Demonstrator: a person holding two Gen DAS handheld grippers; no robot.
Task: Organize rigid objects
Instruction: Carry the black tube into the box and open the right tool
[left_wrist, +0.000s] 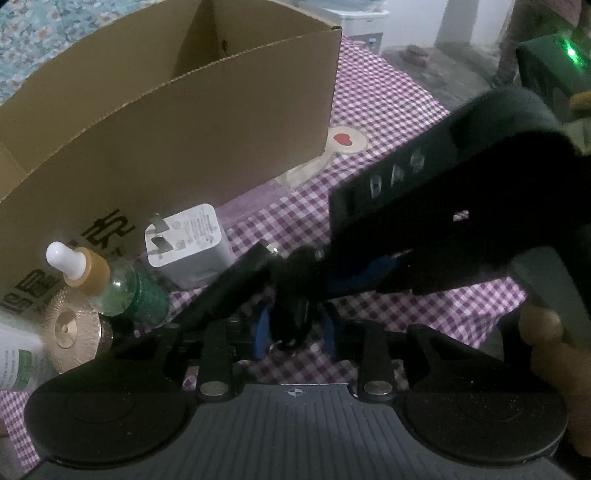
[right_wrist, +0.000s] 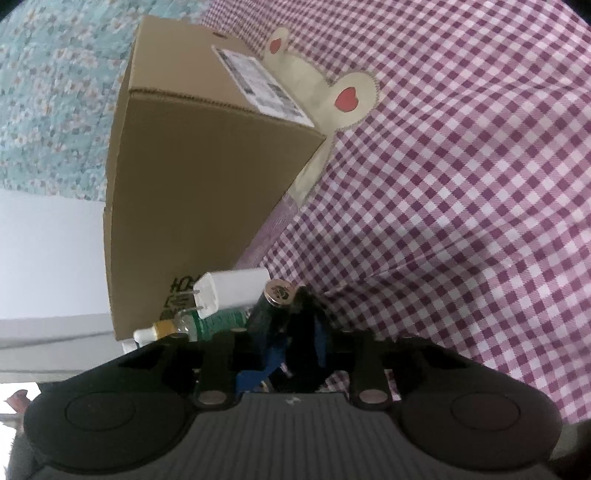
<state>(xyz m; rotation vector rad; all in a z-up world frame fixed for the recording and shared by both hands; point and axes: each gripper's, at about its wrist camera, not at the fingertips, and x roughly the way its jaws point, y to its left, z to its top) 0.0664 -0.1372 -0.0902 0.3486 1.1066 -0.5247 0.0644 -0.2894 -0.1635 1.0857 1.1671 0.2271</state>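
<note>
Both grippers meet over one small black object on the checked cloth. My left gripper has its blue pads close on both sides of that object. My right gripper comes in from the right in the left wrist view and is closed around the same black object. A black cylinder with a metal end lies just left of it. A white charger plug, a green dropper bottle and a gold lid lie by an open cardboard box.
The purple checked cloth with a bear patch spreads to the right. A white bottle sits at the left edge. A dark device with a green light stands at the far right. Floral fabric lies behind the box.
</note>
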